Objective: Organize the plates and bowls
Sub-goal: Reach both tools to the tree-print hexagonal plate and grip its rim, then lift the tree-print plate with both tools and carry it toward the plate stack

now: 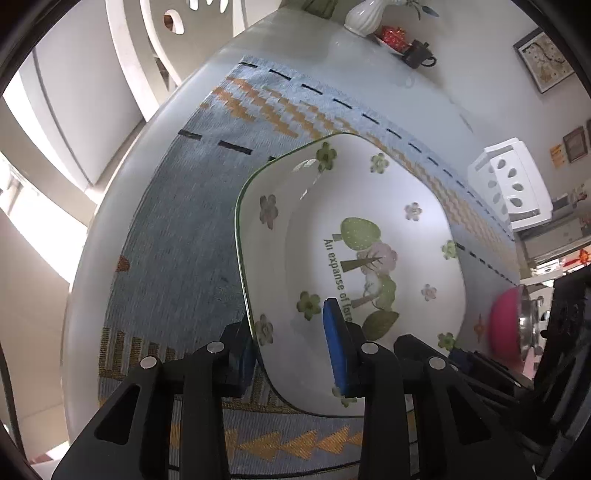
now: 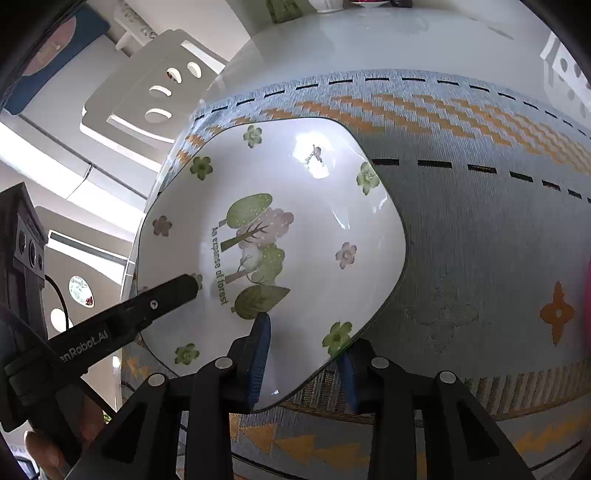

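Observation:
A squarish white plate (image 1: 354,236) (image 2: 273,229) with a green rim and flower and tree prints lies on a blue-grey woven mat (image 1: 177,240) (image 2: 480,221). My left gripper (image 1: 290,332) is shut on the plate's near-left rim, with one blue pad (image 1: 334,343) on the inner face and the other below the rim. My right gripper (image 2: 304,339) is shut on the near-right rim, with one blue pad (image 2: 258,354) on top and one underneath. The left gripper's black finger (image 2: 162,302) shows over the plate's left rim in the right wrist view.
A pink bowl (image 1: 506,321) with a metal piece in it sits right of the plate. At the table's far end stand a white vase (image 1: 364,16), a dish of red items (image 1: 393,37) and a small black teapot (image 1: 419,53). White chairs (image 1: 509,184) (image 2: 147,92) flank the white table (image 1: 295,44).

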`<state>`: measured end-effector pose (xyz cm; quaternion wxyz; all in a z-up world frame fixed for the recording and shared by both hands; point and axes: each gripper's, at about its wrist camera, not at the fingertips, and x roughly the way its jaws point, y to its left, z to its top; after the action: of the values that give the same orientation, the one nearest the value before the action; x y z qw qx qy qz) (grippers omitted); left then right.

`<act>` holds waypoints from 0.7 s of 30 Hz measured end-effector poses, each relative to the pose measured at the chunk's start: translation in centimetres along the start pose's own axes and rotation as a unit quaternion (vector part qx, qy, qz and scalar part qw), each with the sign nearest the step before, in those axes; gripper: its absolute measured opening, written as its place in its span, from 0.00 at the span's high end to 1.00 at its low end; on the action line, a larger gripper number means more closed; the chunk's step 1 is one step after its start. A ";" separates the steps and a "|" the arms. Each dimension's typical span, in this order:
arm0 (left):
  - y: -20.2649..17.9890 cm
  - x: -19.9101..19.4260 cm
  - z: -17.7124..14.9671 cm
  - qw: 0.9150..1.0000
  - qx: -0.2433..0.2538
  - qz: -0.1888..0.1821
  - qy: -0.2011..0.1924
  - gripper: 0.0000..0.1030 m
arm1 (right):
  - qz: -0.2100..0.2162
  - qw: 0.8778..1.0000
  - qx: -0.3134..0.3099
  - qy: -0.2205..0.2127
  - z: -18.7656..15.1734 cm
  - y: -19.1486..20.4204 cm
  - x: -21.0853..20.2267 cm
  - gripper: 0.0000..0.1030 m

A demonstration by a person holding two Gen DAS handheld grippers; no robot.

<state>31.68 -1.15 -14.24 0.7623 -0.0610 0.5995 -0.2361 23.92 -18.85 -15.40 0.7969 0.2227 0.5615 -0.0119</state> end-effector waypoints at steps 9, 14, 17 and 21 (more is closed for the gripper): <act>-0.9 -1.6 -0.4 0.997 -0.008 -0.075 -0.003 0.74 | 0.025 1.000 0.011 -0.015 1.5 -1.1 -2.3 0.72; -1.4 -1.6 -0.8 0.997 -0.009 -0.081 -0.007 0.74 | 0.023 1.000 0.017 -0.003 1.7 -1.4 -1.9 0.72; -1.4 -1.2 -0.7 0.997 -0.010 -0.079 -0.004 0.74 | 0.035 0.999 0.035 0.003 1.6 -1.8 -1.4 0.72; -1.1 -0.7 -0.9 0.997 -0.016 -0.080 0.003 0.74 | 0.036 0.998 0.041 0.009 1.6 -2.0 -0.9 0.71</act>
<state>30.43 -1.65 -13.40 0.7383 -0.1204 0.5984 -0.2868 24.44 -21.50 -14.82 0.7820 0.2749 0.5593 -0.0041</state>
